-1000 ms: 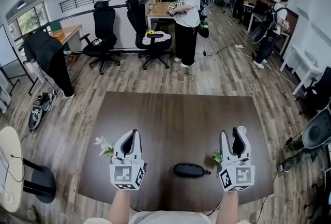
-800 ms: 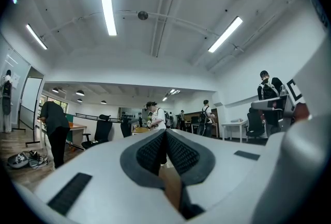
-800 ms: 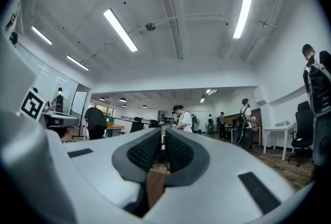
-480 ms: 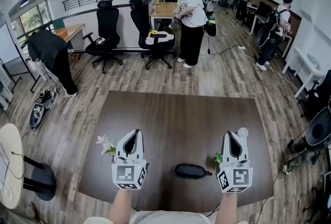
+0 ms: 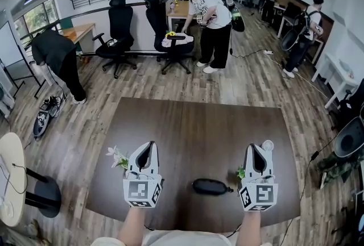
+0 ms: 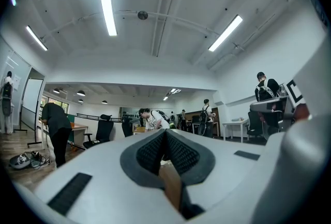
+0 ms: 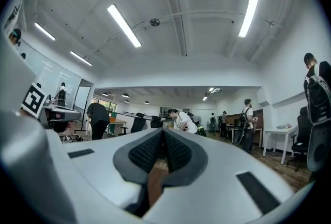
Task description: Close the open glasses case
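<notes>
right gripper (image 5: pixel 257 149) has closed, glasses case (image 5: pixel 209 186) close to table (image 5: pixel 193 125) front edge

Your surface (image 5: pixel 193 125) is a dark brown rectangular top standing on a wood-plank floor (image 5: pixel 239 80). Close to your edge, about centre, a black oval glasses case (image 5: pixel 209 186) lies flat with its long axis running left to right and its lid down. Well apart to its left lies a sprig with white flowers (image 5: pixel 115 158). Near its right end is a small green sprig (image 5: pixel 239 172). Farther back on that side sits a small pale round object (image 5: pixel 267 145), which cannot be identified.
</notes>
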A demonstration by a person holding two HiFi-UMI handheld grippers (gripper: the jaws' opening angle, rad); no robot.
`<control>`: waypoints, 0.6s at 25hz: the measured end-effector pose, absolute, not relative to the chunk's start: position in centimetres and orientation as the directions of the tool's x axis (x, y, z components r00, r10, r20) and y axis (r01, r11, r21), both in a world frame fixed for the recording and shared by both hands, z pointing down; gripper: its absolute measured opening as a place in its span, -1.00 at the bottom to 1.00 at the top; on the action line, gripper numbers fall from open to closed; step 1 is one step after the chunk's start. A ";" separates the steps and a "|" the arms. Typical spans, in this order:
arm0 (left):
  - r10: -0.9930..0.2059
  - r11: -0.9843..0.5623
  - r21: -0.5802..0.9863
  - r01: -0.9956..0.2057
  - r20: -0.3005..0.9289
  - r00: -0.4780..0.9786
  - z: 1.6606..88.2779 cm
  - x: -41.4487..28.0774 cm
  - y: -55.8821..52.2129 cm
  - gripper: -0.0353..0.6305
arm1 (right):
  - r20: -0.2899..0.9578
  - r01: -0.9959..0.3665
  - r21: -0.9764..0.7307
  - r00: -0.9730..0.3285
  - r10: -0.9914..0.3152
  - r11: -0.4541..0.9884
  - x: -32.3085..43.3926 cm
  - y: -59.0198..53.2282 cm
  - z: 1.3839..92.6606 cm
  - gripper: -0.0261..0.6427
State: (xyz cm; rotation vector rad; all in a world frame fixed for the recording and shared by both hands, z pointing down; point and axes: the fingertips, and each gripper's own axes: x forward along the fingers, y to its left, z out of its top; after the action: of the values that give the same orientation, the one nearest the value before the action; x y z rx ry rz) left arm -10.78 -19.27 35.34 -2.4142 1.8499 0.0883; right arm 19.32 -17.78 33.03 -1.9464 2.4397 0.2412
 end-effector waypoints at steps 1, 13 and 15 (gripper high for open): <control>-0.960 -0.258 -0.043 -0.965 -0.105 0.261 35.4 -10.8 -19.2 -0.88 | -0.098 -0.971 0.112 -0.222 -0.970 0.210 19.4 -17.8 33.2 -0.92; -0.959 -0.266 -0.035 -0.963 -0.091 0.268 36.1 -10.5 -18.9 -0.88 | -0.052 -0.971 0.119 -0.216 -0.975 0.209 19.3 -18.1 34.4 -0.92; -0.959 -0.265 -0.035 -0.964 -0.092 0.267 36.0 -10.5 -18.8 -0.88 | -0.049 -0.970 0.119 -0.219 -0.974 0.212 19.3 -18.0 34.5 -0.92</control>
State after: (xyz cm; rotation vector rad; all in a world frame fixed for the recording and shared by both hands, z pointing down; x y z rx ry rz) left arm -10.53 -18.76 36.03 -2.4332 1.8514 0.0797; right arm 19.25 -17.97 34.51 -1.9854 2.4740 0.1968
